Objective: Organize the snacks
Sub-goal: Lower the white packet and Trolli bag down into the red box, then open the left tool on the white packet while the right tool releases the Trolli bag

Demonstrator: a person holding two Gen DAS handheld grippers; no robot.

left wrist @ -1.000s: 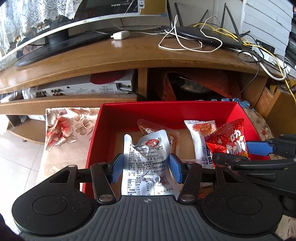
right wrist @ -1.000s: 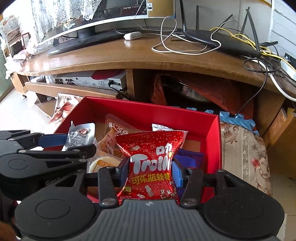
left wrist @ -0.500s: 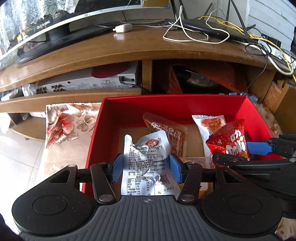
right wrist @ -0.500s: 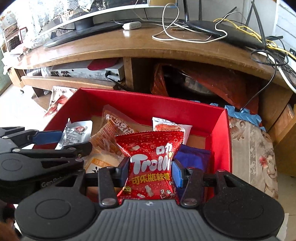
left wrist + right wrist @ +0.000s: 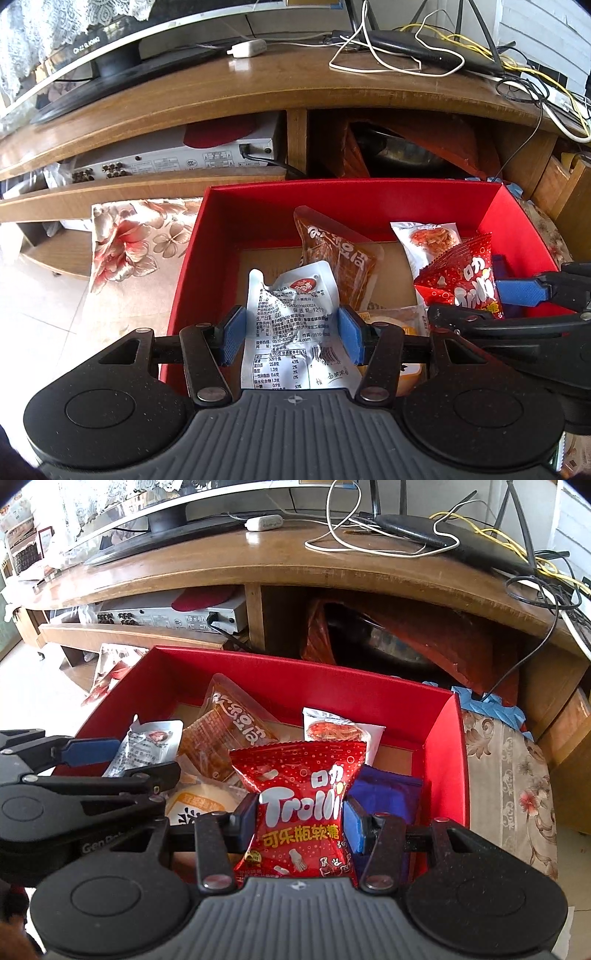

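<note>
My left gripper (image 5: pixel 291 334) is shut on a silver snack pouch (image 5: pixel 295 325) and holds it over the near left part of the red box (image 5: pixel 354 199). My right gripper (image 5: pixel 301 821) is shut on a red Trolli candy bag (image 5: pixel 301 805) over the box's near right part (image 5: pixel 447 760). In the box lie an orange packet (image 5: pixel 338 258), a white packet (image 5: pixel 428 240), a bun pack (image 5: pixel 195 805) and a purple packet (image 5: pixel 384 794). Each gripper shows in the other's view, the right one (image 5: pixel 517 299) and the left one (image 5: pixel 110 760).
The box sits on flowered cushions (image 5: pixel 136 236) in front of a wooden TV stand (image 5: pixel 258 99). A silver player (image 5: pixel 177 158) sits on its shelf. A monitor (image 5: pixel 92 48), a router (image 5: pixel 436 48) and loose cables (image 5: pixel 535 92) are on top.
Both grippers have moved forward and lower toward the red box, each still holding its packet. The box looks larger and nearer now.
</note>
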